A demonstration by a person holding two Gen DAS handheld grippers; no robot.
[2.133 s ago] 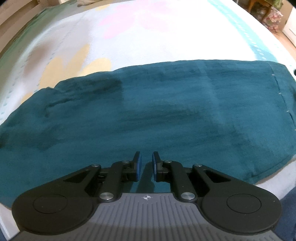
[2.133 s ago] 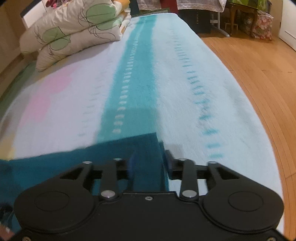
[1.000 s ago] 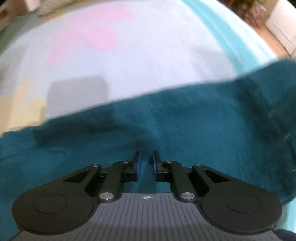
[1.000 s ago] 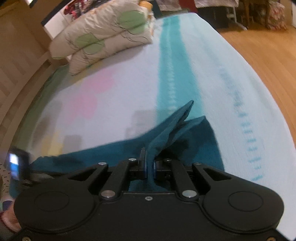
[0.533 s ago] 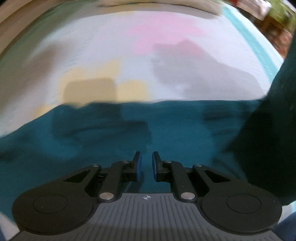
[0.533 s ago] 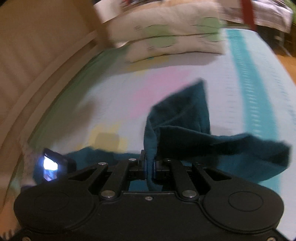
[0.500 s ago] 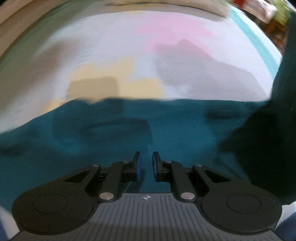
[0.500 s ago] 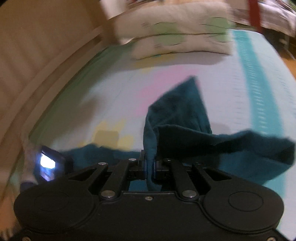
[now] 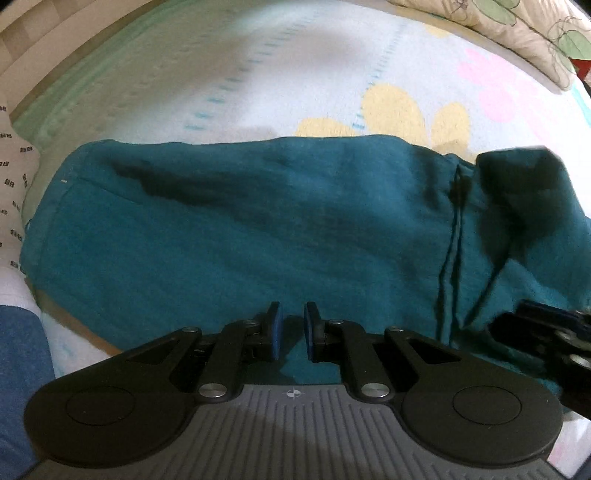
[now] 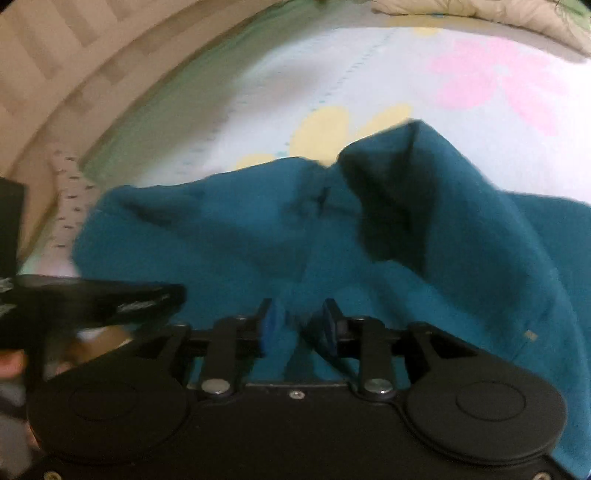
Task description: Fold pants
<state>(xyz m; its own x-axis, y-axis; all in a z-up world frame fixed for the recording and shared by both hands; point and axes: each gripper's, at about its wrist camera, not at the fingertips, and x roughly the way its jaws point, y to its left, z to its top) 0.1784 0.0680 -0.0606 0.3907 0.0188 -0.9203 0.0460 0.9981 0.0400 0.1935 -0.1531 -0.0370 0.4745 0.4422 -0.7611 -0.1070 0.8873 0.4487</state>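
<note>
Teal pants lie spread on a bed. My left gripper hovers just above their near edge, its jaws slightly apart and holding nothing. My right gripper has its jaws parted around a ridge of the teal fabric, which is bunched and folded over onto the rest of the pants. The right gripper also shows at the right edge of the left wrist view, beside the folded-over cloth and dark drawstrings. The left gripper body crosses the left side of the right wrist view.
The bedsheet is pale with yellow and pink flowers. Pillows lie at the far right. A white patterned cloth sits at the left edge. A wooden bed frame curves along the far left.
The right gripper carried the pant end across and down onto the rest of the pants, and its jaws have parted. The left gripper shifted left along the pants, jaws unchanged.
</note>
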